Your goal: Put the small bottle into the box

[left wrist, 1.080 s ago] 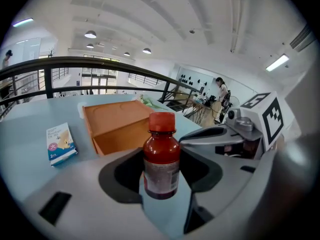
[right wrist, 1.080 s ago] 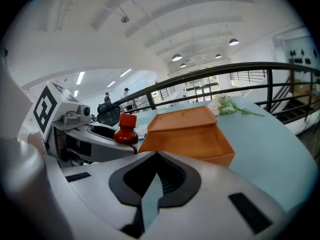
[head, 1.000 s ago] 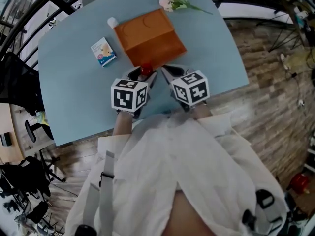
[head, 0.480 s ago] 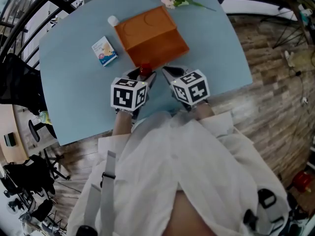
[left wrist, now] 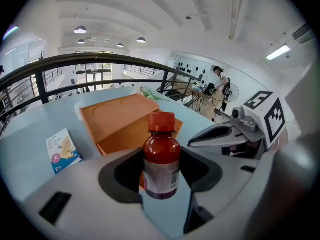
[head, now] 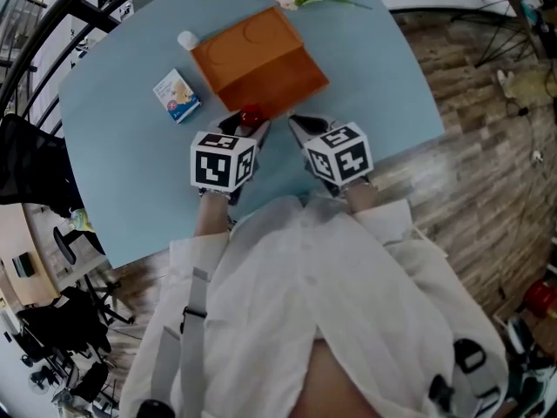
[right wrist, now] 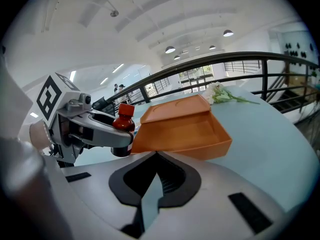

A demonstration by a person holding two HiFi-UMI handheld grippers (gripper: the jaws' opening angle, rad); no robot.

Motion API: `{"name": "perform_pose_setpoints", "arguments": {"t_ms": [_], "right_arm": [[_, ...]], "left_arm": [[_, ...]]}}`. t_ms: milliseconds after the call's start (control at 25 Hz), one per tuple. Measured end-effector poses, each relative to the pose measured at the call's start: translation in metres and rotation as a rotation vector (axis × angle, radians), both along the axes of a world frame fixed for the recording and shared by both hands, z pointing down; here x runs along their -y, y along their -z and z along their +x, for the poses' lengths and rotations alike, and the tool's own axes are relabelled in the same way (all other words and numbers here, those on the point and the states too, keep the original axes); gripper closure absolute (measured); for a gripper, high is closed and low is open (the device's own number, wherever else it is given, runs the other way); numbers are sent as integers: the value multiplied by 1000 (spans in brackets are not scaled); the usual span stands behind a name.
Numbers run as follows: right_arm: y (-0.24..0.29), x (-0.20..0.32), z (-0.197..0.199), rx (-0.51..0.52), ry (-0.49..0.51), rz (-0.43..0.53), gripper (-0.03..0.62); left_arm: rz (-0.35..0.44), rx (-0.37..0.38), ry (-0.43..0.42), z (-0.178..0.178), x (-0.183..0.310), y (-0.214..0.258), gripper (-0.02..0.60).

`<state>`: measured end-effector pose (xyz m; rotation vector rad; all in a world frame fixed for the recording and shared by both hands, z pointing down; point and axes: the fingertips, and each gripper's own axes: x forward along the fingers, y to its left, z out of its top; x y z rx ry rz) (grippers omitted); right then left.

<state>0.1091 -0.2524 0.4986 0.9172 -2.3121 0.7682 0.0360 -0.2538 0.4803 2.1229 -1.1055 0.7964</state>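
Two grippers sit side by side at the near edge of the pale blue table point(head: 122, 164), each carrying its marker cube. Between the pads of the left gripper point(head: 246, 127) stands the small bottle point(left wrist: 161, 159), upright, dark red-brown with a red cap and a printed label, and the jaws pinch it round the body. Whether its base rests on the table or hangs just above it cannot be told. Directly ahead of this gripper, just beyond the bottle, lies the orange box point(left wrist: 120, 121), open, with its lid tilted back on the far side and its near wall close to the bottle. Ahead and to the left of the left gripper lies a small printed carton point(left wrist: 62, 150), flat on the table and apart from the box. The right gripper point(right wrist: 150, 194) is just to the right of the left one. Its jaws are pressed together with nothing between them, and only a thin sliver of table shows below the tips. From its own view the bottle is ahead and to the left, and the open box is straight ahead. A sprig of pale flowers point(right wrist: 217, 94) lies beyond the box's far right corner, and a small white round object point(head: 186, 39) sits at its far left corner.
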Motion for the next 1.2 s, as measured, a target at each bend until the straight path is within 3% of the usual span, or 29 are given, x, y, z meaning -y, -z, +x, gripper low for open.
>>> {"name": "perform_pose_setpoints", "arguments": {"t_ms": [600, 840, 1200], "right_arm": [[-10, 25, 21, 20, -152, -35, 591], [-13, 25, 19, 12, -166, -50, 591], [-24, 22, 22, -4, -186, -85, 591]], "left_arm": [[-45, 42, -136, 4, 33, -12, 367], [-31, 87, -193, 3, 59, -13, 367], [-75, 122, -246, 15, 66, -38, 367]]}}
